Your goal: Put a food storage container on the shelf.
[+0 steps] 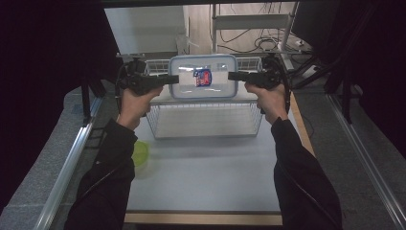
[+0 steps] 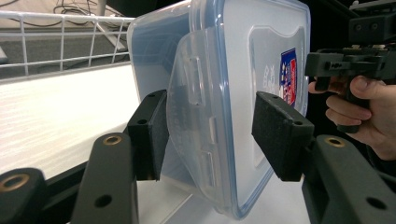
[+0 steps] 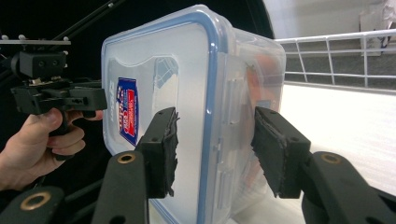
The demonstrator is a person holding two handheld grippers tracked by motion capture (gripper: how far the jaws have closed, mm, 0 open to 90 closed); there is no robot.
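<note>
The clear lidded container (image 1: 203, 76), blue-rimmed with a red and blue label on its lid, hung between the two hand-held grippers above the wire basket (image 1: 205, 125). The left hand-held gripper (image 1: 175, 79) had its jaws spread around the container's side latch, pads (image 2: 279, 130) apart from the plastic. The right hand-held gripper (image 1: 231, 75) straddled the opposite latch, jaws likewise parted. Below the left forearm, a green bowl (image 1: 140, 152) sat on the tabletop (image 1: 206, 177).

A lab: black curtains (image 1: 48, 57), floor cables (image 1: 249, 45), metal rack (image 1: 249, 21), aluminium rails (image 1: 67, 167).
</note>
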